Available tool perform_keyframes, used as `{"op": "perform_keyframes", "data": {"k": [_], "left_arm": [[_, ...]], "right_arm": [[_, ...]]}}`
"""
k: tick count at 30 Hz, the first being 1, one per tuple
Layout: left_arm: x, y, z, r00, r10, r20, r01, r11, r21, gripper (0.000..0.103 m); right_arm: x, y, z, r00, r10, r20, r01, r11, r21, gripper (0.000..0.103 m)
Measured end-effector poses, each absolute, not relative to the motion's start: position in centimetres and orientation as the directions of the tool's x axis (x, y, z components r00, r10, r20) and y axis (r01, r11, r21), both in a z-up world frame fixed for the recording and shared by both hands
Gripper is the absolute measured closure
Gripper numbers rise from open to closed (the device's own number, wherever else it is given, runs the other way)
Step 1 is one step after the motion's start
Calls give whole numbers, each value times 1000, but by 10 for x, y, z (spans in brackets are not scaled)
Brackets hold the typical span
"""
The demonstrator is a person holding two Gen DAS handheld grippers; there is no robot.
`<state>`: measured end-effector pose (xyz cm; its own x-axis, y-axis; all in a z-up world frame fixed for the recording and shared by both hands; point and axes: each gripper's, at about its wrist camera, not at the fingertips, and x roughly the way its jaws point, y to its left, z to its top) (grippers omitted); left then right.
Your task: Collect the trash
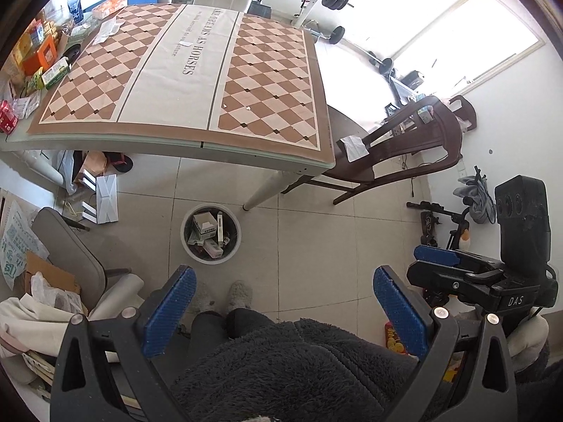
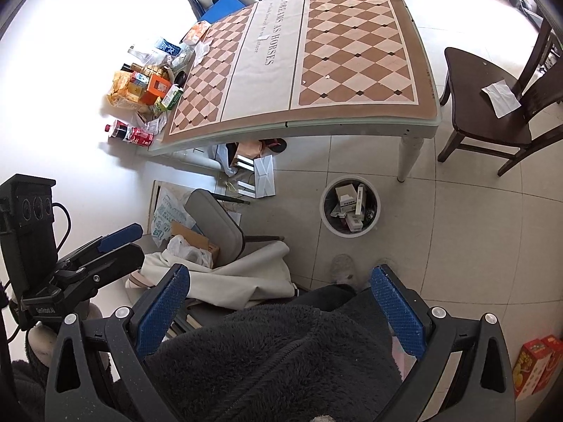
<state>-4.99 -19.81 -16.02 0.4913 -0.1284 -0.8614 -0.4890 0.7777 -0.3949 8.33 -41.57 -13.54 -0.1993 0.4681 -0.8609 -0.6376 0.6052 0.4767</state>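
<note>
A white trash bin (image 1: 211,259) (image 2: 322,208) stands on the tiled floor by the table leg, holding several small boxes. The table (image 1: 197,52) (image 2: 260,81) carries a checkered cloth. Along its left edge lies a pile of boxes, cartons and wrappers (image 1: 38,56) (image 2: 147,88), with a cola bottle (image 2: 130,133) beside it. A crumpled paper (image 1: 105,30) (image 2: 202,49) rests on the cloth. My left gripper (image 1: 286,313) and right gripper (image 2: 279,313) are both open and hold nothing. They hang side by side above the person's dark fleece lap, well short of the bin.
A dark wooden chair (image 1: 404,147) (image 2: 485,123) at the table's right has a white paper (image 1: 353,147) (image 2: 499,96) on its seat. A grey chair (image 1: 70,253) (image 2: 218,225) with bags and cardboard crowds the left. Red boxes (image 2: 535,362) sit on the floor.
</note>
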Motion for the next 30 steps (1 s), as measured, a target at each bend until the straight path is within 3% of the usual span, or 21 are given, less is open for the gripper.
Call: {"op": "perform_keyframes", "data": {"k": [30], "left_arm": [[-49,-211,-162,475,-127,-871,-479,793,-377,0]], "right_arm": [[70,-424,-137,-209,450,-868,-638,610,470,0]]}}
